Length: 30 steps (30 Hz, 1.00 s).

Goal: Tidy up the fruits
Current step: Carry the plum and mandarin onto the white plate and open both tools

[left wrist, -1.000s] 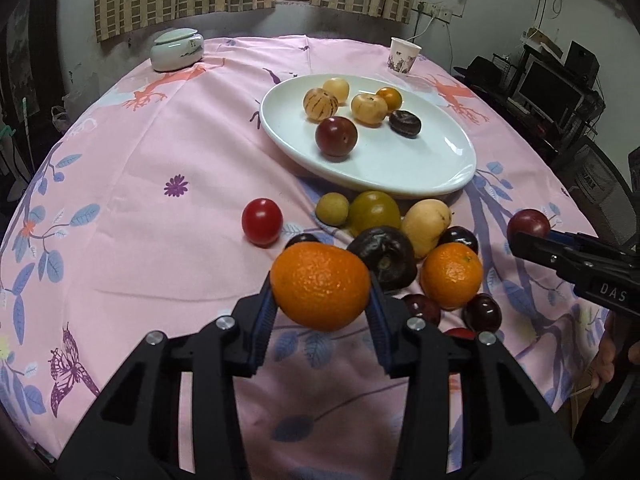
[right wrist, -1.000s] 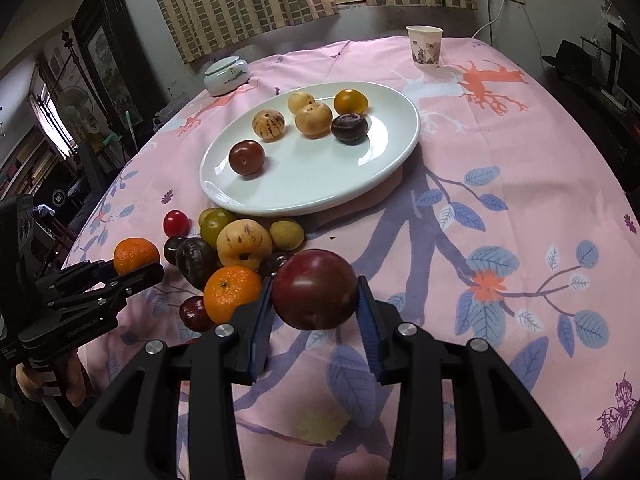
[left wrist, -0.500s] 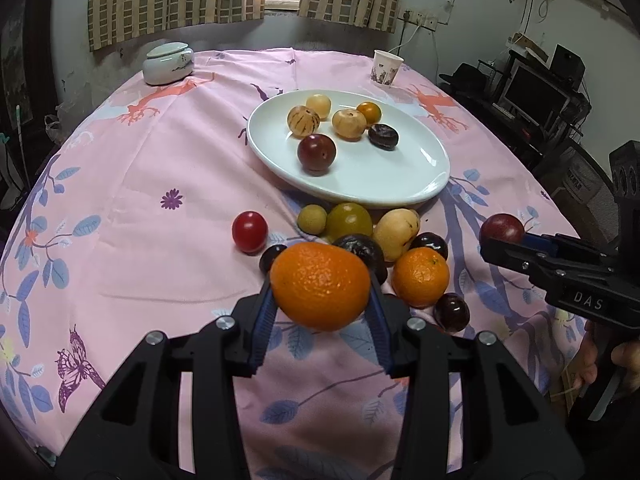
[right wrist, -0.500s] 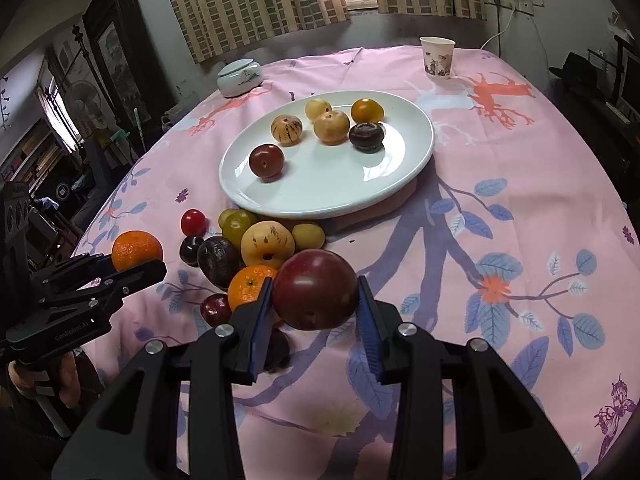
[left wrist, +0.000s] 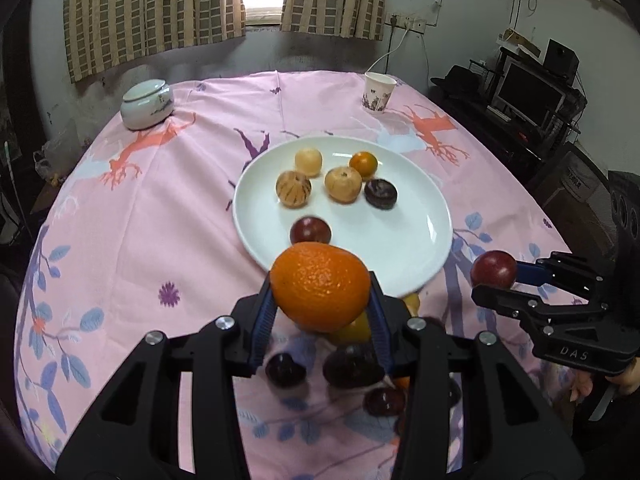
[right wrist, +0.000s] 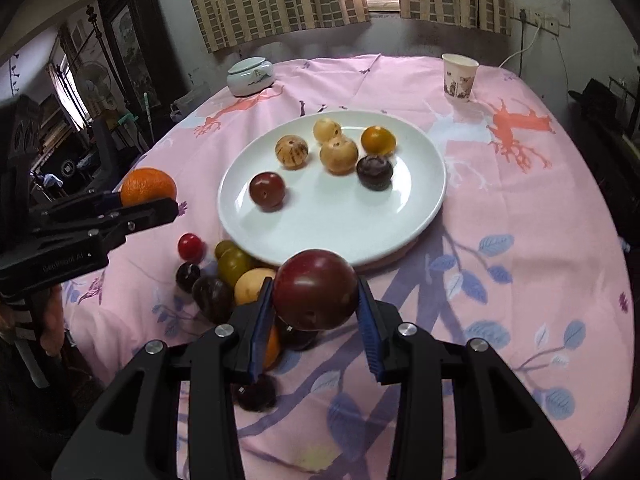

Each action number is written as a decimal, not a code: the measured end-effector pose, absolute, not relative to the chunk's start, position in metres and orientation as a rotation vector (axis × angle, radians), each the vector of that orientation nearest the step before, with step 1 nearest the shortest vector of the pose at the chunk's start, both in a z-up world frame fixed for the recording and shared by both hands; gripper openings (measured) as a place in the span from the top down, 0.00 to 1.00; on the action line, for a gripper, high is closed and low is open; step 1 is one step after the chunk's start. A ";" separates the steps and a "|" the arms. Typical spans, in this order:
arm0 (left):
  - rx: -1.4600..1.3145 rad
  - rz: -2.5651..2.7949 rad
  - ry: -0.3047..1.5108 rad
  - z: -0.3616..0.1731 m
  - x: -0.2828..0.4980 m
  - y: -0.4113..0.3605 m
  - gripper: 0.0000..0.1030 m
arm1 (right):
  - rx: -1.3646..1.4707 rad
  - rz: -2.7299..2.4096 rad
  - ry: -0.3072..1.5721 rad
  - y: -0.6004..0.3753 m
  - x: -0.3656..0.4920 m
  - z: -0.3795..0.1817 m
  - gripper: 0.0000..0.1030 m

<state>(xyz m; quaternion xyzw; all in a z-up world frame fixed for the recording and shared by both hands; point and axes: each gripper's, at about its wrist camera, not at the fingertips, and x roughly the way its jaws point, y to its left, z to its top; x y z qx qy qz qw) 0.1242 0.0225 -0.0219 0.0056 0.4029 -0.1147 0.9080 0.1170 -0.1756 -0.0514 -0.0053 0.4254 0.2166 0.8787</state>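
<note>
My left gripper [left wrist: 320,312] clamps the orange [left wrist: 320,286], right gripper [right wrist: 316,316] clamps the dark red plum [right wrist: 316,290] — both held above the loose fruit pile [right wrist: 224,272], near the white plate [right wrist: 400,216] on the desk.

A lidded ceramic jar [left wrist: 147,104] and paper cup [left wrist: 378,92] stand on the pink tablecloth [left wrist: 132,216].

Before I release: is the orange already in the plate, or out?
Out. The orange sits clamped in the left gripper, short of the plate rim.
</note>
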 end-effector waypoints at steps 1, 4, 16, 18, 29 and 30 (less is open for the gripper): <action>0.013 -0.232 0.833 -0.019 0.136 0.020 0.58 | -0.030 0.441 0.882 -0.175 0.127 -0.048 0.61; 0.011 -0.211 0.852 -0.017 0.176 0.013 0.58 | -0.068 0.413 0.877 -0.173 0.160 -0.041 0.61; -0.014 -0.226 0.969 -0.061 0.254 -0.017 0.58 | -0.060 0.323 0.960 -0.178 0.272 -0.074 0.61; -0.006 -0.226 0.972 -0.064 0.258 -0.019 0.58 | -0.060 0.329 0.967 -0.177 0.278 -0.079 0.61; 0.006 -0.205 0.995 -0.068 0.270 -0.020 0.55 | -0.089 0.318 0.964 -0.171 0.291 -0.086 0.49; -0.002 -0.203 0.983 -0.064 0.268 -0.018 0.52 | -0.097 0.308 0.951 -0.172 0.291 -0.084 0.44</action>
